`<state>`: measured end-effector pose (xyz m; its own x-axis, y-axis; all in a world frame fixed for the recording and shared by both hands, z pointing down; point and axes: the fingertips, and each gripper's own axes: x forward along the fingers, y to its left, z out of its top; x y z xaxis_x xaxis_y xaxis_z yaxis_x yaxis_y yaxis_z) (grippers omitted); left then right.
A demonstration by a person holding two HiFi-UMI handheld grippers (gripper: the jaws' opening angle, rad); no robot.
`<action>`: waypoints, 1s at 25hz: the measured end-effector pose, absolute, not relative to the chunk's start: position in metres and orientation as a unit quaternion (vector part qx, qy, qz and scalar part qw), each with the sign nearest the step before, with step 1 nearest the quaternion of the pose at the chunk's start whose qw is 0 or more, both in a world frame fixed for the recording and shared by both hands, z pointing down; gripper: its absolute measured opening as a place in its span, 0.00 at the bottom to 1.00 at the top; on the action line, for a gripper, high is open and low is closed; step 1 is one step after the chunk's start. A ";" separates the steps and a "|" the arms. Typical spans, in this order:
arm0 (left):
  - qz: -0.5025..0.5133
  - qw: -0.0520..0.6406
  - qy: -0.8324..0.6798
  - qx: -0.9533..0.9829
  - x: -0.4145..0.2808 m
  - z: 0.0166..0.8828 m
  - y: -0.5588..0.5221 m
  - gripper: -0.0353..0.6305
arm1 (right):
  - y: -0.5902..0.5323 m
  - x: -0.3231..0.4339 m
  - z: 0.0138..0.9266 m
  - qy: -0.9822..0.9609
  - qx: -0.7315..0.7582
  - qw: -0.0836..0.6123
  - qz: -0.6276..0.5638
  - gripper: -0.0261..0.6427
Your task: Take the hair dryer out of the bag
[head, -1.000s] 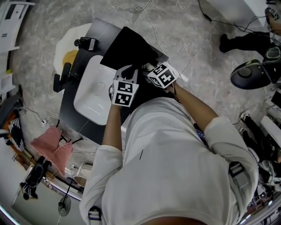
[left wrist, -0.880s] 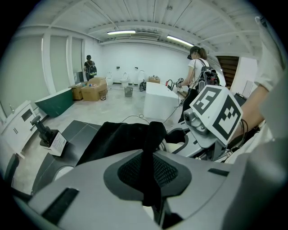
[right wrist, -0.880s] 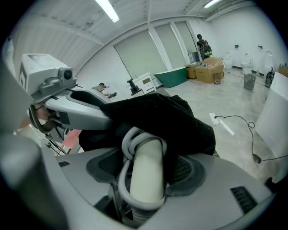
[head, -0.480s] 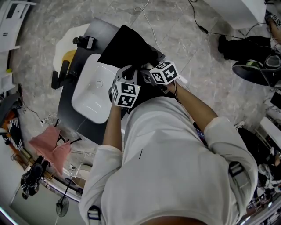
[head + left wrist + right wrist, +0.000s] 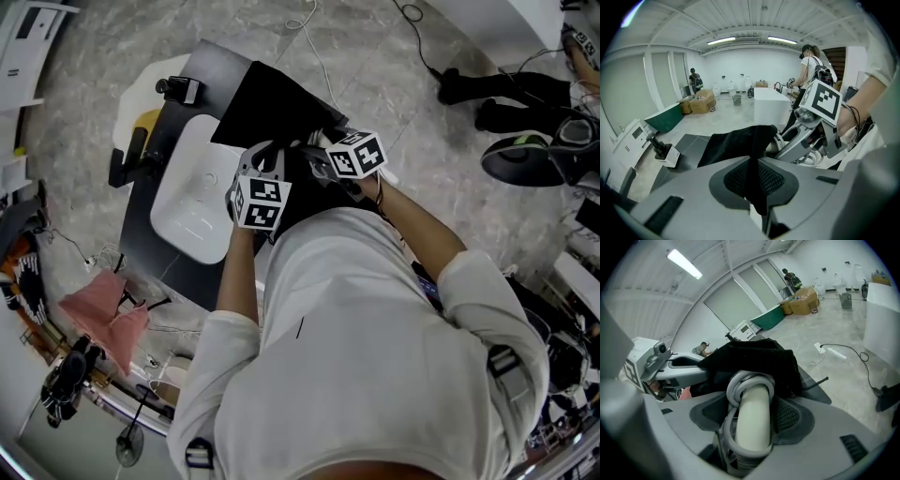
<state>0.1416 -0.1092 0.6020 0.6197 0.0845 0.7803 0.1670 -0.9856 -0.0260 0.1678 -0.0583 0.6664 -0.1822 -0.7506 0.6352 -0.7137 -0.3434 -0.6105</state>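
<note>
A black fabric bag (image 5: 272, 103) lies on the dark table (image 5: 150, 248). My left gripper (image 5: 279, 157) pinches the bag's edge (image 5: 757, 140); its jaws have just been closing, and the black cloth runs between the pads (image 5: 736, 180). Just right of it, my right gripper (image 5: 319, 161) is shut on the hair dryer's cream handle (image 5: 752, 416), which has a grey cord (image 5: 747, 380) wound round it. The handle sticks out of the bag's mouth (image 5: 754, 355); the dryer's head is hidden inside.
A white moulded tray (image 5: 192, 192) lies on the table left of the bag. A small camera on a stand (image 5: 178, 89) and a black and yellow tool (image 5: 141, 131) are at the far left edge. Pink cloth (image 5: 108, 319) and cables (image 5: 314, 37) lie on the floor.
My right gripper has rolled and shifted slightly right with the handle in it. The left gripper has stayed in place on the bag's edge.
</note>
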 end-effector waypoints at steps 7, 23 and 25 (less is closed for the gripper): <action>-0.422 0.046 -0.058 -0.904 0.145 0.596 -0.116 0.12 | -0.048 0.164 0.659 0.578 -0.626 0.049 -0.521 0.46; -0.426 0.057 -0.023 -0.903 0.147 0.591 -0.142 0.14 | -0.020 0.141 0.650 0.621 -0.582 0.025 -0.525 0.46; -0.428 0.054 -0.027 -0.902 0.147 0.592 -0.144 0.14 | -0.018 0.139 0.649 0.628 -0.577 0.017 -0.522 0.46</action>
